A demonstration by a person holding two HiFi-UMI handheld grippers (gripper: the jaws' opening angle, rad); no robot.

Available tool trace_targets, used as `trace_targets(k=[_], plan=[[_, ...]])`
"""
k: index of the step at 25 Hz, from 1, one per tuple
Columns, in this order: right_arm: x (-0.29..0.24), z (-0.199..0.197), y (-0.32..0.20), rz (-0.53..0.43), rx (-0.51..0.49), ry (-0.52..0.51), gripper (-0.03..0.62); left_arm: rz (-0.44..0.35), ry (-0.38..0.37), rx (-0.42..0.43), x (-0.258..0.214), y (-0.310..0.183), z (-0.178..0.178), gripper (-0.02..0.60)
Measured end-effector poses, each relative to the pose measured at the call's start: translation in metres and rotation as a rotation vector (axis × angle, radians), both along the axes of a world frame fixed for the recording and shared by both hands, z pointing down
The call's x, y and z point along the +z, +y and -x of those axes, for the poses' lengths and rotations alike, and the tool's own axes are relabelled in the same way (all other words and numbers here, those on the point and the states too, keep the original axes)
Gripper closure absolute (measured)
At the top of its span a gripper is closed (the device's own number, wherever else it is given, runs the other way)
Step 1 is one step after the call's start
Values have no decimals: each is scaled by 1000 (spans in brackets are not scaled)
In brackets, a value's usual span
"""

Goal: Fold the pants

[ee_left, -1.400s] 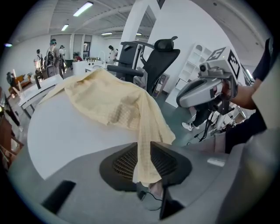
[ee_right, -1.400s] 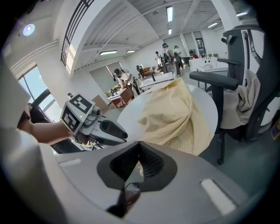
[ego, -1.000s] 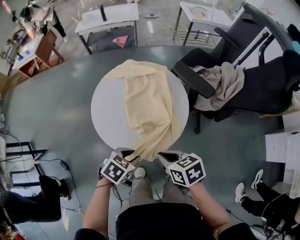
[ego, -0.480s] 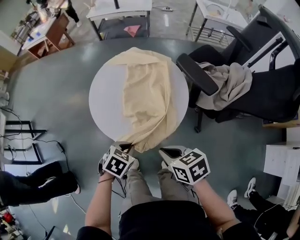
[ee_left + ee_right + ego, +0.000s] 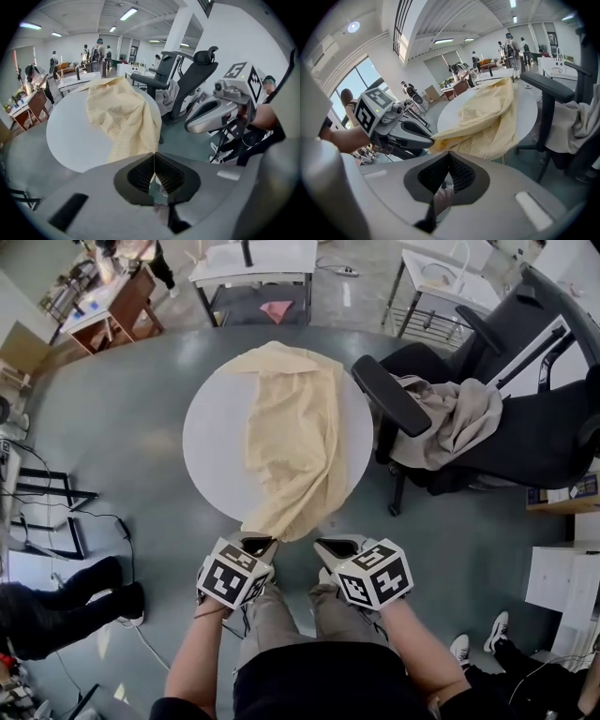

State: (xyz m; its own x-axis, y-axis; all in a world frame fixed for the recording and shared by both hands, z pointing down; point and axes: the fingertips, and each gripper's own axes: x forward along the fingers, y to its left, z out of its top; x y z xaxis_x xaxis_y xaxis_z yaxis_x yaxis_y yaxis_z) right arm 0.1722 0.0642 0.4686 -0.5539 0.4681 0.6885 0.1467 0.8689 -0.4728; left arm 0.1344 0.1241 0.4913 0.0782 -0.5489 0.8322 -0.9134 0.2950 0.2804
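Round white table (image 5: 211, 442) stands centre-left on the grey floor. Left gripper (image 5: 253, 543) is just off the table's near rim, clenched on the near corner of the pants (image 5: 291, 442). The left gripper view shows a sliver of cream fabric pinched between its pads. Pants are cream with a waffle texture and lie bunched lengthwise across the table. Far end drapes over the far rim, near end hangs off the near rim down into the left gripper. Right gripper (image 5: 328, 545) is just beside the left one, jaws pressed together with nothing between the pads. It is close to the hanging edge, with a gap showing in the left gripper view. Far right: black office chair (image 5: 525, 427), beige garment (image 5: 459, 418) heaped on its seat.
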Motion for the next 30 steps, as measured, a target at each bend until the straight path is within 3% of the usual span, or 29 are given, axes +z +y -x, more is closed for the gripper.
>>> trace_targets(k=[8, 19, 21, 24, 30], plan=[[-3, -32, -36, -31, 50, 1, 592, -86, 86, 63, -21, -53, -74, 578], [-1, -76, -101, -87, 162, 26, 592, -126, 93, 155, 19, -126, -130, 577], [1, -78, -106, -87, 164, 25, 592, -144, 70, 171, 30, -134, -135, 543], [5, -77, -110, -84, 157, 33, 592, -171, 89, 202, 37, -143, -151, 411], [16, -62, -108, -80, 110, 29, 592, -222, 108, 196, 34, -142, -164, 387]])
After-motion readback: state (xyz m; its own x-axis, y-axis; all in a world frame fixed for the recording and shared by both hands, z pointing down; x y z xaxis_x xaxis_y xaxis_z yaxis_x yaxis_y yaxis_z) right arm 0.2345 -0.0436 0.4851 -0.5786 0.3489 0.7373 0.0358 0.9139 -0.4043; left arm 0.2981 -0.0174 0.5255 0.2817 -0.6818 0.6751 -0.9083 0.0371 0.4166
